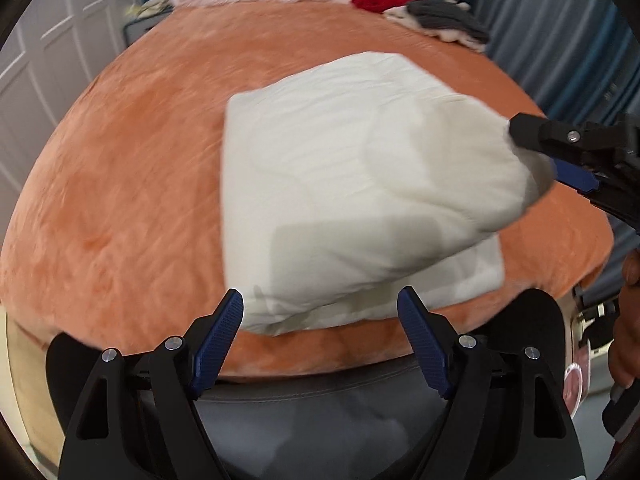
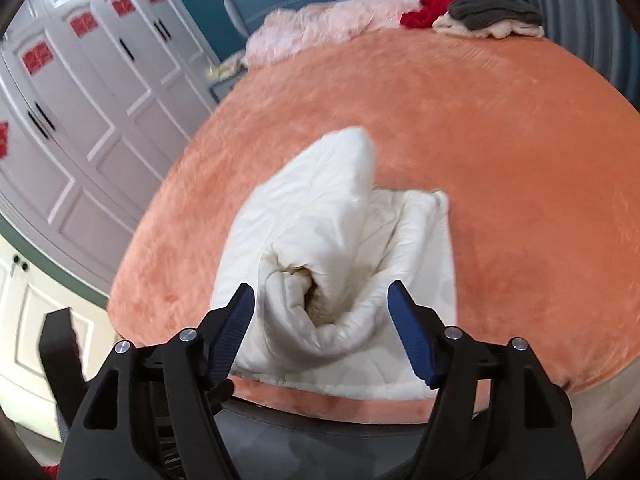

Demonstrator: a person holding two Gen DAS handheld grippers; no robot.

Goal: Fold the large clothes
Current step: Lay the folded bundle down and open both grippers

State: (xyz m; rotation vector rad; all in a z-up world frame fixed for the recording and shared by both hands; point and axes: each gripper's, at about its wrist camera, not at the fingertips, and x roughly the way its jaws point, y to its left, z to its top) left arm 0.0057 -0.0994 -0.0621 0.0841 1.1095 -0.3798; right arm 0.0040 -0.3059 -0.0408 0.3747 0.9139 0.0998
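Observation:
A white padded garment (image 1: pixel 340 184) lies folded on the orange bed cover (image 1: pixel 132 200). Its right side is bunched up and raised toward my right gripper (image 1: pixel 534 152). In the right wrist view that raised roll of the white garment (image 2: pixel 320 264) sits between the blue pads (image 2: pixel 410 332) of my right gripper (image 2: pixel 322 320). The jaws are wide and do not press on it. My left gripper (image 1: pixel 322 316) hangs open over the garment's near edge with nothing gripped between its fingers (image 1: pixel 224 332).
At the bed's far end lie a pink fluffy blanket (image 2: pixel 332 20), a red garment (image 2: pixel 430 0) and a grey and white pile (image 2: pixel 492 14). White wardrobe doors (image 2: pixel 88 92) stand left, blue curtains (image 1: pixel 560 20) right. A hand (image 1: pixel 626 320) holds the right tool.

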